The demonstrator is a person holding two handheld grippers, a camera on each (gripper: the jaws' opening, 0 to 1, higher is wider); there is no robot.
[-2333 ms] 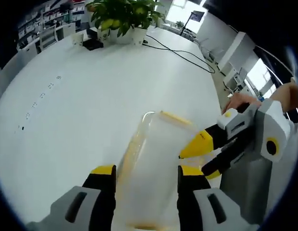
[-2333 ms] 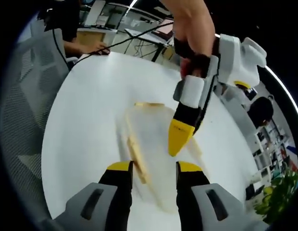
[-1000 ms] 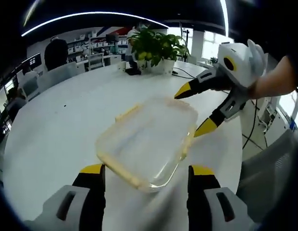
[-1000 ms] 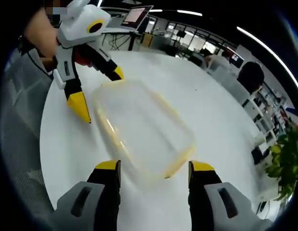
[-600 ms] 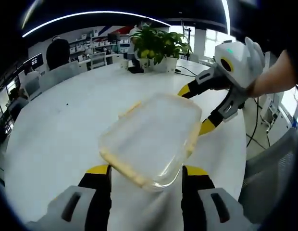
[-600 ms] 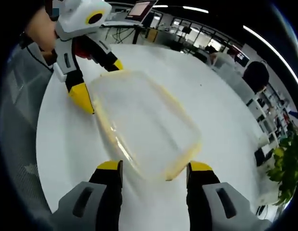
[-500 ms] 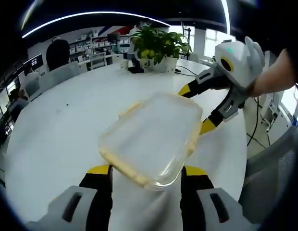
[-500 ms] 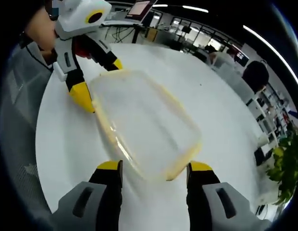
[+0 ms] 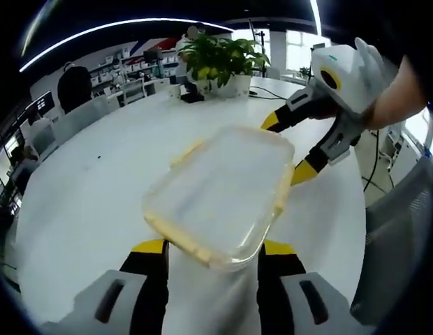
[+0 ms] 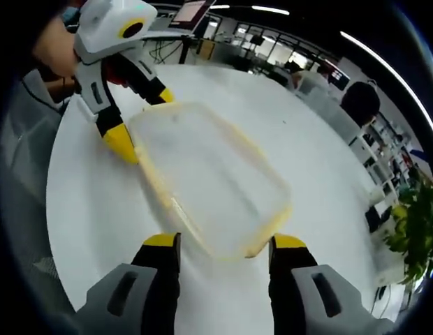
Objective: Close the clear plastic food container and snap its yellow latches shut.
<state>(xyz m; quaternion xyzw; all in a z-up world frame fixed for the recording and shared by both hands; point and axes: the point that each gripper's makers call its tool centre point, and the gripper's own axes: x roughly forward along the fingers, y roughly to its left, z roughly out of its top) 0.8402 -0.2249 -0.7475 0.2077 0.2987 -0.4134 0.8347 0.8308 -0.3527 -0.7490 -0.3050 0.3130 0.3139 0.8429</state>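
A round white counter (image 9: 84, 188) carries the clear plastic food container (image 9: 220, 192), which lies near the middle of it with the two grippers facing each other across its two ends. The lid appears to be seated on the base already, flat and level all round, so the closing part of the task looks done. What is left is the yellow latches: a yellow latch (image 9: 188, 152) on the far left long side stands slightly out from the wall and looks not yet snapped down, and the yellow strip (image 9: 179, 239) along the near end also looks loose, though the blur makes it hard to be sure of either. The left gripper (image 9: 210, 247) has its jaws apart, set on either side of the near corner of the container, close to it but not clearly clamped. In the left gripper view the right gripper (image 9: 295, 145) reaches in from the far right with its jaws spread wide about the far end, the yellow tips just beside the rim. In the right gripper view its own jaws likewise straddle that end. A potted plant (image 9: 218, 59) stands at the far edge of the counter, well apart from the work.
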